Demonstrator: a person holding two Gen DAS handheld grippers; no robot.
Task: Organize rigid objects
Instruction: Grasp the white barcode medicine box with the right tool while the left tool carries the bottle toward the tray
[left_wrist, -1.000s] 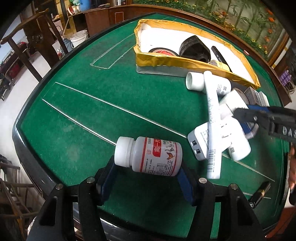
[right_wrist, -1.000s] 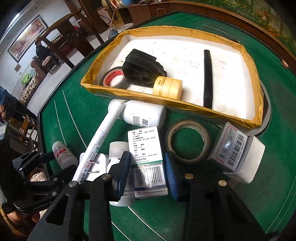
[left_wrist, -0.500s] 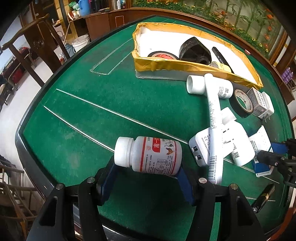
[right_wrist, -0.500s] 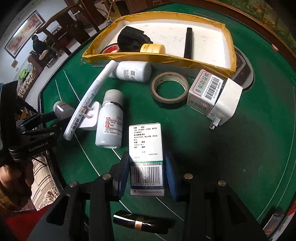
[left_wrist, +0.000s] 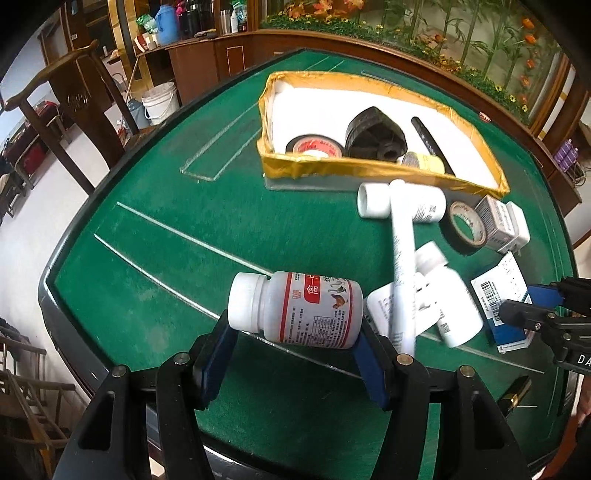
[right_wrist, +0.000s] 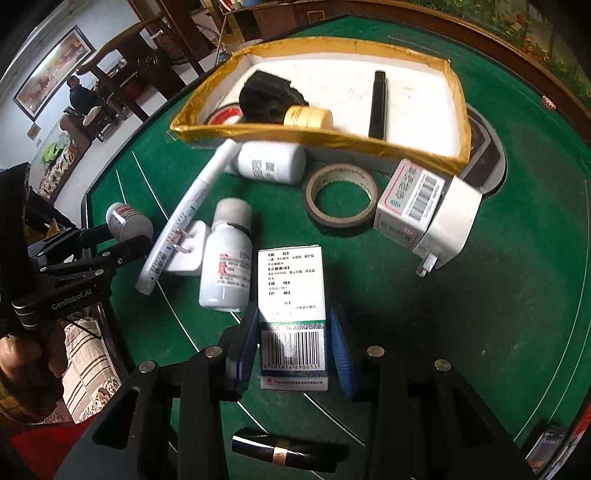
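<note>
small phone (right_wrist: 549, 445) cut off, label text blurred

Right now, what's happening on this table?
A person is sorting loose items with a gripper in each hand. The left gripper is clamped on a red-labelled white pill bottle; the right gripper holds a white medicine box. Tape, a black tool and a yellow jar already sit in the gold-edged tray; more bottles, a tube and a tape roll lie outside it.
</note>
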